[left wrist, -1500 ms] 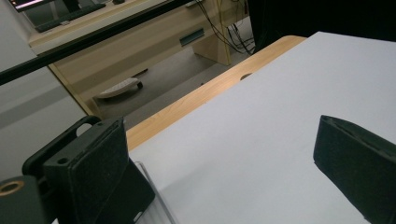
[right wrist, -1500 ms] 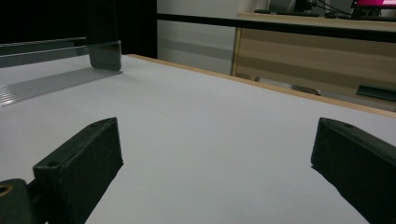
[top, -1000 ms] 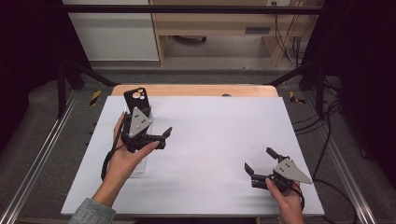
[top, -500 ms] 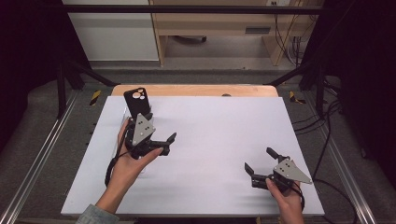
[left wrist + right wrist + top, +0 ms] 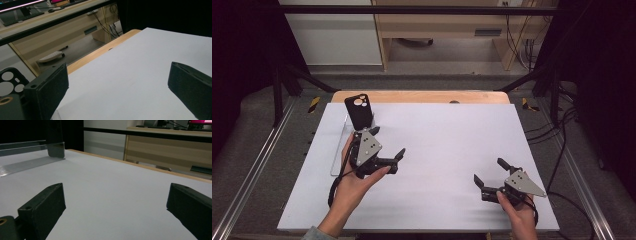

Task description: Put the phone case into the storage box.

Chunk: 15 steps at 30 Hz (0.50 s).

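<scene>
A black phone case [image 5: 358,111] stands upright on a clear acrylic stand [image 5: 340,150] at the far left of the white mat [image 5: 447,130]. My left gripper [image 5: 388,141] hovers just in front and to the right of the case, open, with nothing between its jaws. In the left gripper view the left gripper [image 5: 117,85] frames bare mat, and the phone case [image 5: 10,83] shows at the lower left edge. My right gripper [image 5: 489,171] rests low near the front right of the mat, open and empty. In the right gripper view the right gripper [image 5: 115,205] faces the distant phone case [image 5: 55,142] and clear stand [image 5: 22,163].
A wooden table edge [image 5: 422,96] runs along the far side of the mat. Metal frame rails [image 5: 252,170] flank the table on both sides. Cables [image 5: 557,165] trail on the floor at the right. A wooden desk [image 5: 447,25] stands beyond the table.
My left gripper has drifted toward the person and slightly right, away from the phone case. The right gripper has stayed where it was.
</scene>
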Motion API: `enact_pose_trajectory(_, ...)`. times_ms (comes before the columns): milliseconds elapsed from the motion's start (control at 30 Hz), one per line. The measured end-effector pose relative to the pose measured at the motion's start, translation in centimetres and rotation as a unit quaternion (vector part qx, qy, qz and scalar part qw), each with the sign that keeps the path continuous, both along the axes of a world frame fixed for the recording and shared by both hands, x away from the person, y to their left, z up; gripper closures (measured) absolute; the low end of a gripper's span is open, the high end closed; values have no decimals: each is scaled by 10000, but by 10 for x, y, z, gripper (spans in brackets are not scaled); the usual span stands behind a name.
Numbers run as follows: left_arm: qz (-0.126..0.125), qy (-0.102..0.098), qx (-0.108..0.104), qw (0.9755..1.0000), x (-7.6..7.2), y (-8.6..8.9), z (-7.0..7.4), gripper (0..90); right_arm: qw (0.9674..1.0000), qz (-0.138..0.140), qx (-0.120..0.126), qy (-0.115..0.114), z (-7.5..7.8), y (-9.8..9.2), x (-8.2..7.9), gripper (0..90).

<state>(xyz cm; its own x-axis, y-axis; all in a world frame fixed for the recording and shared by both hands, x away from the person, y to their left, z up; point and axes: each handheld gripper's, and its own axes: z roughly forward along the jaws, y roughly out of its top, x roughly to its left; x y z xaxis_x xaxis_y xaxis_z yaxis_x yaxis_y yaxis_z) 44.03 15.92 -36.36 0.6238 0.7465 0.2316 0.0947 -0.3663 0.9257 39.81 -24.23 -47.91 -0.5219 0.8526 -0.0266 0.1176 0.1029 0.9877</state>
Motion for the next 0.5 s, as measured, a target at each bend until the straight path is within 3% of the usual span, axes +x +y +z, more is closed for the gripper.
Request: enact_pose_trajectory(500,-4,-14,-199,9998,-11,1,-7,28,10000,0,3,2,0,0,0,23)
